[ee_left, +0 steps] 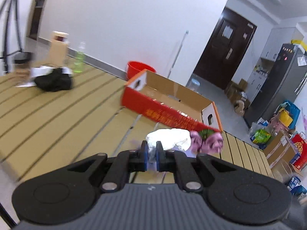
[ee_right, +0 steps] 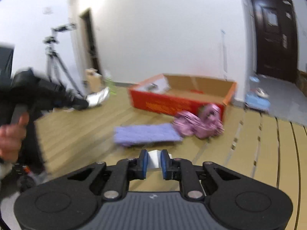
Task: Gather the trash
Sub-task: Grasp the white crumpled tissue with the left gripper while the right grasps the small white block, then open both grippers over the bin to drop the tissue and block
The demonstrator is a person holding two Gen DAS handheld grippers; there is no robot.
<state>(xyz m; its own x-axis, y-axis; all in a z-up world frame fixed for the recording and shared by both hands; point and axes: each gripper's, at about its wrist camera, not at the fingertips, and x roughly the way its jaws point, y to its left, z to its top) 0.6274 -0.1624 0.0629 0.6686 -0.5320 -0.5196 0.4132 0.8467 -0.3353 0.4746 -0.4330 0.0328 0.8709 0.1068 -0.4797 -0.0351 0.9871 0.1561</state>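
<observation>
Crumpled white paper wad [ee_left: 168, 138] is pinched by left gripper [ee_left: 151, 154], near open red cardboard box [ee_left: 168, 103]. Small white folded paper [ee_right: 154, 158] is clamped by right gripper [ee_right: 154, 161], before box.

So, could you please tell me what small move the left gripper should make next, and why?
Probably carry it forward over the open red cardboard box and release there. The left gripper is shut on a crumpled white paper wad, the box lies just ahead on the slatted wooden floor, and its inside appears nearly bare.
</observation>
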